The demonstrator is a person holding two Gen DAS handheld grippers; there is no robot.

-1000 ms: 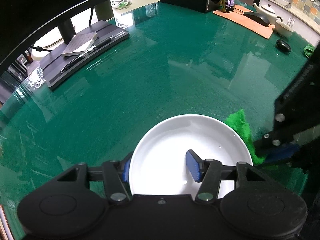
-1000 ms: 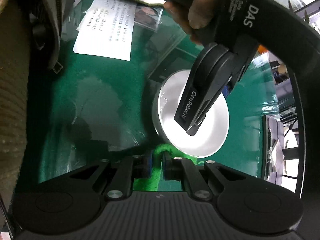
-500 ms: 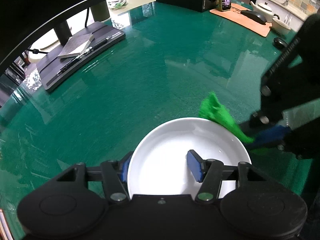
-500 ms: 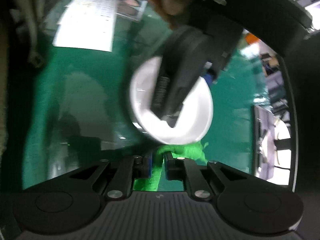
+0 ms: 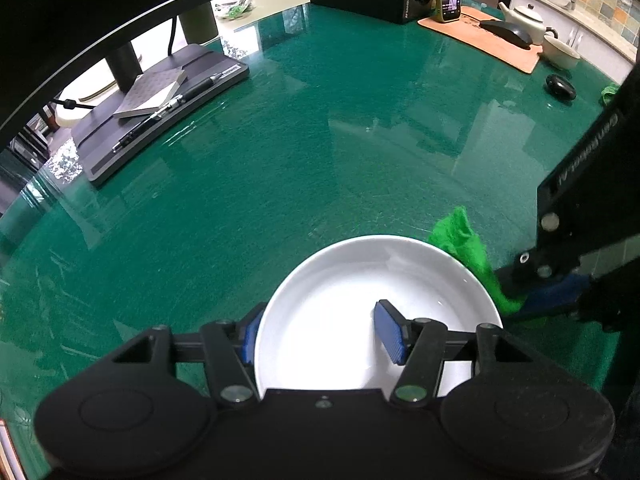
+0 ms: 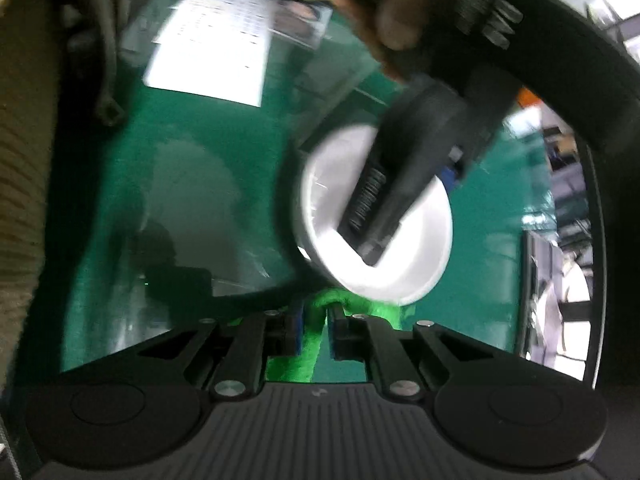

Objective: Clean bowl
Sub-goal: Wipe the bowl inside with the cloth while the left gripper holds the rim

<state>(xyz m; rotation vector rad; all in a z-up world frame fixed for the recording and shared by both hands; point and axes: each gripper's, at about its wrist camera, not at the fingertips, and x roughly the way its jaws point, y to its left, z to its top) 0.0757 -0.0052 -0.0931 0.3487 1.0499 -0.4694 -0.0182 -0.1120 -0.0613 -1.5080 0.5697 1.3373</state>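
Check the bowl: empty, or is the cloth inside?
Empty. The white bowl shows a bare interior; the green cloth, pinched in the right gripper, hangs outside its rim.

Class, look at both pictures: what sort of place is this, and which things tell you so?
Probably a home desk beside a kitchen: a monitor stand with a notebook, a teapot by a tiled wall, and a white bowl on the green table.

Left gripper [image 5: 322, 338]: angled downward, blue-padded jaws part open, straddling a rim.
Right gripper [image 6: 316, 330]: angled downward, jaws clamped tight on cloth.
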